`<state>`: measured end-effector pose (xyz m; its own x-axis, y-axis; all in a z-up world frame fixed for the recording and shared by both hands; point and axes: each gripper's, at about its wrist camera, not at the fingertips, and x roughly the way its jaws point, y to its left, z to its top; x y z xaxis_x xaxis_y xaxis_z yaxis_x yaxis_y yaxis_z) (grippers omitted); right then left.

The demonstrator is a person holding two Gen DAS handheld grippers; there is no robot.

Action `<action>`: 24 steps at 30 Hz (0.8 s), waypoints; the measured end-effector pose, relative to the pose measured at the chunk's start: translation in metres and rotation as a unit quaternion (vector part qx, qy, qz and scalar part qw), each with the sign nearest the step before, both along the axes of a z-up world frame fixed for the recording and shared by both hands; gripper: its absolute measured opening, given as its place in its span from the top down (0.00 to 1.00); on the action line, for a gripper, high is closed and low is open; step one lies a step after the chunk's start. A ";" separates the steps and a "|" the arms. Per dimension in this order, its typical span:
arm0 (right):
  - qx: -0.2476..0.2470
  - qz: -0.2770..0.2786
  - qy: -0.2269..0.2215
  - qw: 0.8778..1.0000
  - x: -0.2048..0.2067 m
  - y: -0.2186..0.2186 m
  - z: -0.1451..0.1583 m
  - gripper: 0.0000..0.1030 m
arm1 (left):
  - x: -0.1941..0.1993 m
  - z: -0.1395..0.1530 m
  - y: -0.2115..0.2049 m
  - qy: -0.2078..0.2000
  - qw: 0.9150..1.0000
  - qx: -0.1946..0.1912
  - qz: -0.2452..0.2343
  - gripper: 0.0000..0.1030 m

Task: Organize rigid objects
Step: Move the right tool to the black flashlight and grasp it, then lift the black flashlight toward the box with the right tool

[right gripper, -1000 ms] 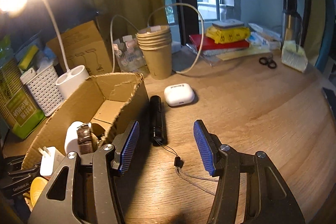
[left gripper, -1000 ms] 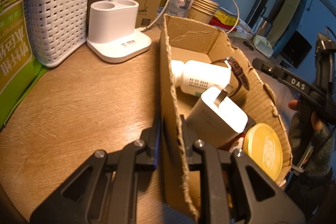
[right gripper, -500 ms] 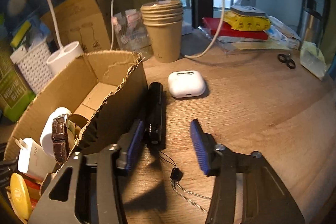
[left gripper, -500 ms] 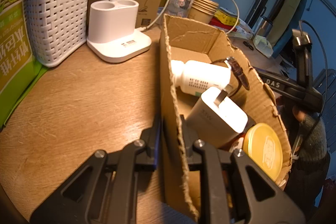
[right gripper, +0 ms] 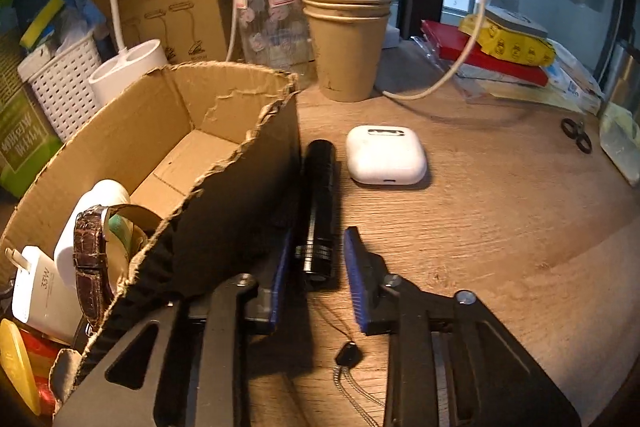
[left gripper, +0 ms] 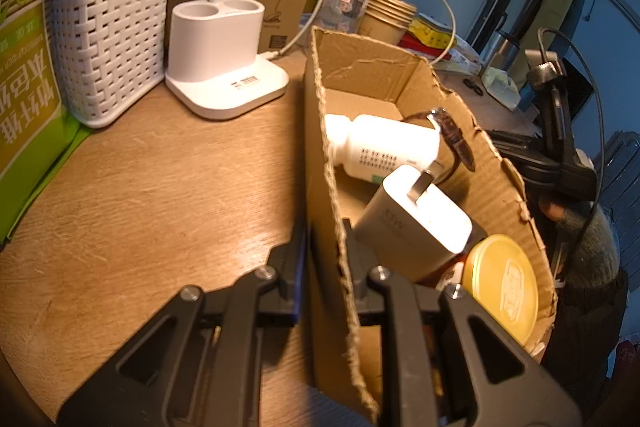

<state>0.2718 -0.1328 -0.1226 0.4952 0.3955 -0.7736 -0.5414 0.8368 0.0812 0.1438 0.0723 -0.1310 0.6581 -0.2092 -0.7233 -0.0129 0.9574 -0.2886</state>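
My left gripper [left gripper: 324, 247] is shut on the near wall of an open cardboard box [left gripper: 320, 131]. The box holds a white bottle [left gripper: 380, 147], a white charger [left gripper: 416, 223], a brown-strapped watch [left gripper: 452, 135] and a yellow-lidded tin [left gripper: 504, 283]. In the right wrist view the box [right gripper: 224, 203] stands at the left. A black flashlight [right gripper: 318, 203] lies on the table against its outer wall. My right gripper [right gripper: 316, 259] is open, with its blue pads [right gripper: 354, 267] on either side of the flashlight's near end. A white earbud case [right gripper: 384, 155] lies beyond.
A white lamp base [left gripper: 220, 67], a white basket [left gripper: 108, 39] and a green carton [left gripper: 24, 99] stand left of the box. Stacked paper cups [right gripper: 348, 35], a glass jar [right gripper: 272, 23], books [right gripper: 496, 51] and small scissors [right gripper: 576, 135] stand on the wooden table [right gripper: 500, 227]. The flashlight's lanyard [right gripper: 352, 371] trails toward me.
My right gripper has moved forward and down and narrowed, so its pads now flank the flashlight's near end. The left gripper and the box have not moved.
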 end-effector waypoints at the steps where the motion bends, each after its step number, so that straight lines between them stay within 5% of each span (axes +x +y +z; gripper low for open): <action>1: -0.003 0.001 -0.001 1.000 0.000 0.001 0.000 0.78 | 0.000 0.000 0.000 0.000 1.000 0.000 0.000 0.84; 24: 0.017 -0.039 -0.094 0.995 -0.041 -0.022 0.059 0.79 | 0.000 0.000 0.000 0.000 1.000 0.000 0.000 0.84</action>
